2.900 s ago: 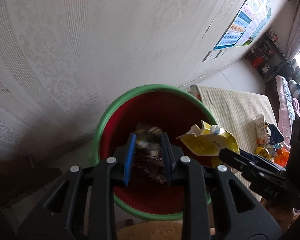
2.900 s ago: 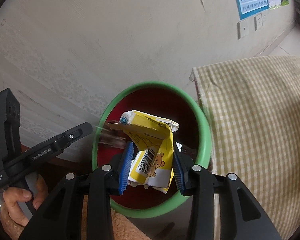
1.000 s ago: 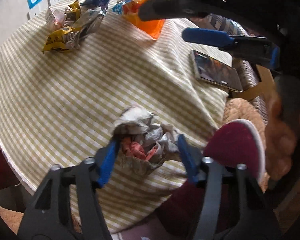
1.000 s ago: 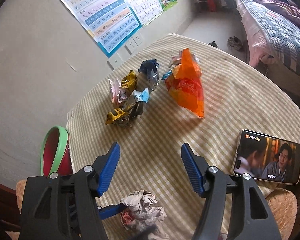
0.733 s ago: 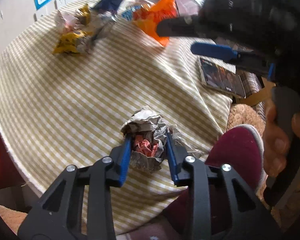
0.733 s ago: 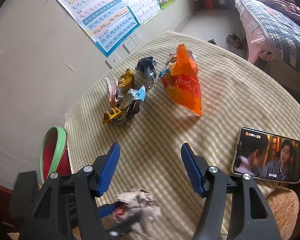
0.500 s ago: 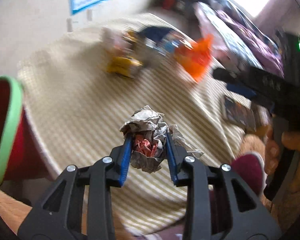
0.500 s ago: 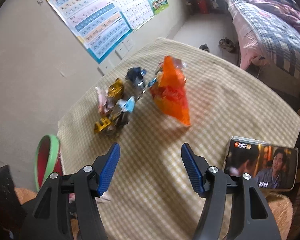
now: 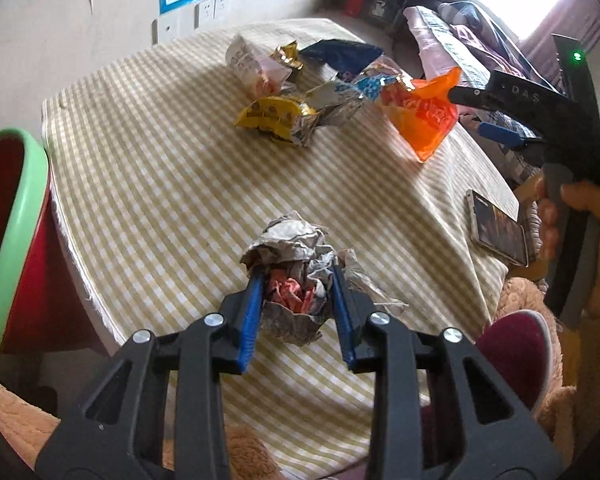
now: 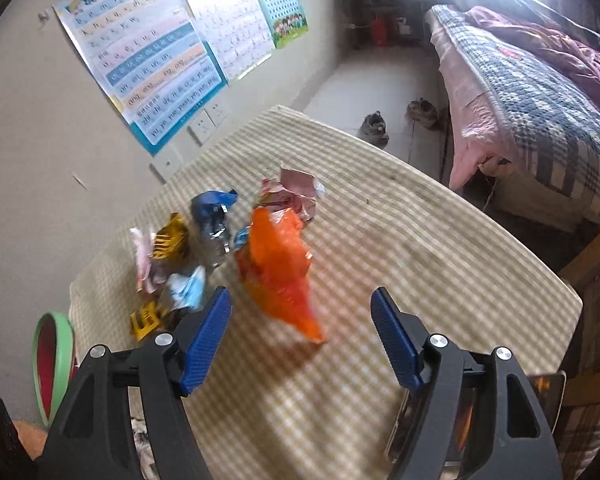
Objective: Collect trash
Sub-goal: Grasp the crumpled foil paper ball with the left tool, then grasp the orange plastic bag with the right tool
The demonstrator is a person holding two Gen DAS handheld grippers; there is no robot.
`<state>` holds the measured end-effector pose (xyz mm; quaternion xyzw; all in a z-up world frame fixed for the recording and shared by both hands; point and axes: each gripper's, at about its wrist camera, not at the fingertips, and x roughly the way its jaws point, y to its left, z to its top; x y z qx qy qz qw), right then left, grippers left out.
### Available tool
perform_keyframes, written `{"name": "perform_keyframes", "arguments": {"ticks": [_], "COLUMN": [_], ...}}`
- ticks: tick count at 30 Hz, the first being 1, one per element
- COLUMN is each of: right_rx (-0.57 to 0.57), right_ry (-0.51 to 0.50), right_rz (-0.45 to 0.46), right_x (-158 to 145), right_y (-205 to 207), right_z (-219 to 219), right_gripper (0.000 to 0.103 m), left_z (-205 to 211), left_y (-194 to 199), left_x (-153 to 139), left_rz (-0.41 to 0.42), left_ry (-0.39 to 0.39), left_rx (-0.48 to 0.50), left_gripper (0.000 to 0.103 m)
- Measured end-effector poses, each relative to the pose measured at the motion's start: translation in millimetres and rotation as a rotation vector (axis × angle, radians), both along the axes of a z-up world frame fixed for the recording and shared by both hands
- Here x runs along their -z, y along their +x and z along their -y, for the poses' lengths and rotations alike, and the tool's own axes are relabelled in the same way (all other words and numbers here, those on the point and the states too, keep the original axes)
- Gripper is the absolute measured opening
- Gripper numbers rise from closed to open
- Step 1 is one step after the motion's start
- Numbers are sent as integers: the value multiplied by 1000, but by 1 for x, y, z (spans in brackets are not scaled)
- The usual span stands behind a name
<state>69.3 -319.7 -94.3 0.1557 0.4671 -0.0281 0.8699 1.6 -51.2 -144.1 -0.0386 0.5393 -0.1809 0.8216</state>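
Left gripper [image 9: 298,280] pinches a crumpled grey paper wad with red scraps inside [image 9: 296,276], above the checked yellow tablecloth [image 9: 160,184] – green-rimmed red bin [image 9: 10,216] at left. Right gripper [image 10: 300,320] spread wide, empty, facing the orange plastic bag [image 10: 278,272] among crumpled wrappers [image 10: 172,264]

Right hand-held gripper [image 10: 302,334] gapes above orange bag [image 10: 278,276] on table [image 10: 440,248]

Two tools [image 9: 298,312] [image 10: 302,336], one bin [image 9: 10,216], one phone [image 9: 498,228], one table [image 9: 148,168].
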Motion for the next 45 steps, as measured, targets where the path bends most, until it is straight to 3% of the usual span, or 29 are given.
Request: {"name": "perform_keyframes", "arguments": {"ticks": [10, 14, 21, 28, 36, 45], "right_rx": [-45, -74, -22, -47, -175, -223], "right_ry": [-16, -2, 53, 138, 130, 117], "right_rz": [-49, -66, 19, 106, 108, 107], "right_x": [25, 32, 9, -20, -29, -30], "right_y": [37, 38, 6, -37, -56, -66], "right_z": [-12, -16, -13, -33, -79, -96], "right_gripper": [69, 34, 32, 32, 32, 32], "left_z": [1, 2, 2, 3, 1, -6], "left_y": [0, 1, 1, 2, -1, -4], "left_x": [4, 5, 6, 6, 2, -5], "left_rz": [-13, -16, -17, -18, -5, 13], "left_ry": [11, 11, 9, 10, 1, -30], "left_rx": [17, 18, 18, 15, 10, -18], "left_gripper": [32, 32, 33, 33, 33, 33]}}
